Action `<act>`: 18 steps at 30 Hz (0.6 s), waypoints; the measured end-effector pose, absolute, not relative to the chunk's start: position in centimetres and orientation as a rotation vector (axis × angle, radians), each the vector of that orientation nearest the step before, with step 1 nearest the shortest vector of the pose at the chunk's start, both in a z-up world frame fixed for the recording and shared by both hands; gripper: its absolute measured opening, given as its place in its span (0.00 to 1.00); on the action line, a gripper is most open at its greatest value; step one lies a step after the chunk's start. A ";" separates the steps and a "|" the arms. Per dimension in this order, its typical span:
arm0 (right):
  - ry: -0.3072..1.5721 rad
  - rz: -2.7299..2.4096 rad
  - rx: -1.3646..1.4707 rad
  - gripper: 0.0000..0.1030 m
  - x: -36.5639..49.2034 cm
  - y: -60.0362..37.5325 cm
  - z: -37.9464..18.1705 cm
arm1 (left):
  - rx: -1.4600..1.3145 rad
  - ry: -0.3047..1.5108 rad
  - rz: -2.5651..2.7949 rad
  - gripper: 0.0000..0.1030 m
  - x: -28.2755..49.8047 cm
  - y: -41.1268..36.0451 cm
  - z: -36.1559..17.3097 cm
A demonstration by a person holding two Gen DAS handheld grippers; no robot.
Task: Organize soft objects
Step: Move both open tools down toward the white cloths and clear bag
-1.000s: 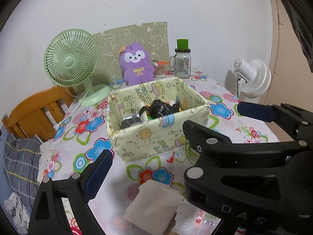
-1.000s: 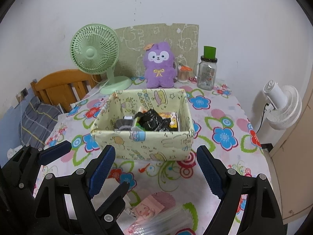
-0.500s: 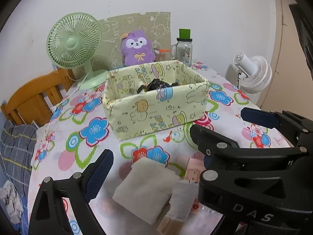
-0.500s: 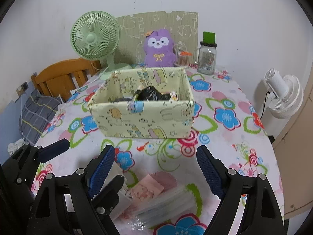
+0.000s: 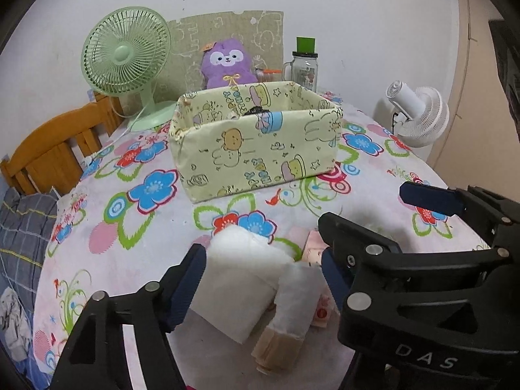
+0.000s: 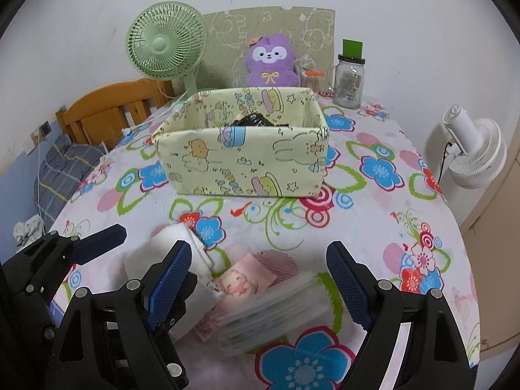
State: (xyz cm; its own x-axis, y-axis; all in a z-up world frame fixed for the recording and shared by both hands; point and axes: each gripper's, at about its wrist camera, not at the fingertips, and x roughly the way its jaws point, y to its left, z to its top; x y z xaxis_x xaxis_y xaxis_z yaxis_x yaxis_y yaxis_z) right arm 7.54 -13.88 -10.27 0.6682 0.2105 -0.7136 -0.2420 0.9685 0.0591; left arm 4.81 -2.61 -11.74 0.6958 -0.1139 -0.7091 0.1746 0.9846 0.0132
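A yellow cartoon-print fabric box (image 5: 256, 143) (image 6: 243, 159) stands mid-table with dark items inside. Near the front edge lie a folded white cloth (image 5: 240, 279) (image 6: 169, 243), a small white pad with a tan end (image 5: 292, 305), and a clear packet of pink tissues (image 6: 260, 302). My left gripper (image 5: 260, 279) is open, low over the white cloth, its jaws on either side of it. My right gripper (image 6: 256, 279) is open, low over the tissue packet. A purple plush (image 5: 227, 65) (image 6: 273, 61) sits behind the box.
A green desk fan (image 5: 126, 58) (image 6: 167, 45) stands at the back left, a glass jar with a green lid (image 5: 305, 65) (image 6: 349, 78) at the back right. A wooden chair (image 5: 48, 149) is left of the table, a white fan (image 6: 474, 149) right. The tablecloth (image 6: 373, 214) is floral.
Both grippers have dropped lower and closer to the table's front edge. The cloth and the tissue packet now lie between the open jaws. The box looks further and seen side-on.
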 end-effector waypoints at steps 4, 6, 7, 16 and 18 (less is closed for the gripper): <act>0.813 0.253 -0.026 0.85 7.2 -14.2 -11.1 | 0.076 0.794 -0.154 0.64 4.4 -2.8 -12.6; 0.822 0.249 -0.027 0.85 7.1 -14.3 -11.6 | 0.068 0.800 -0.154 0.60 4.2 -2.8 -13.0; 0.824 0.247 -0.028 0.85 7.0 -14.3 -11.7 | 0.063 0.799 -0.146 0.54 4.1 -2.7 -13.2; 0.843 0.248 -0.047 0.85 6.3 -14.4 -13.0 | 0.055 0.817 -0.144 0.36 3.1 -2.9 -14.3; 0.850 0.252 -0.053 0.85 6.3 -14.3 -13.3 | 0.046 0.829 -0.165 0.35 3.0 -3.0 -14.7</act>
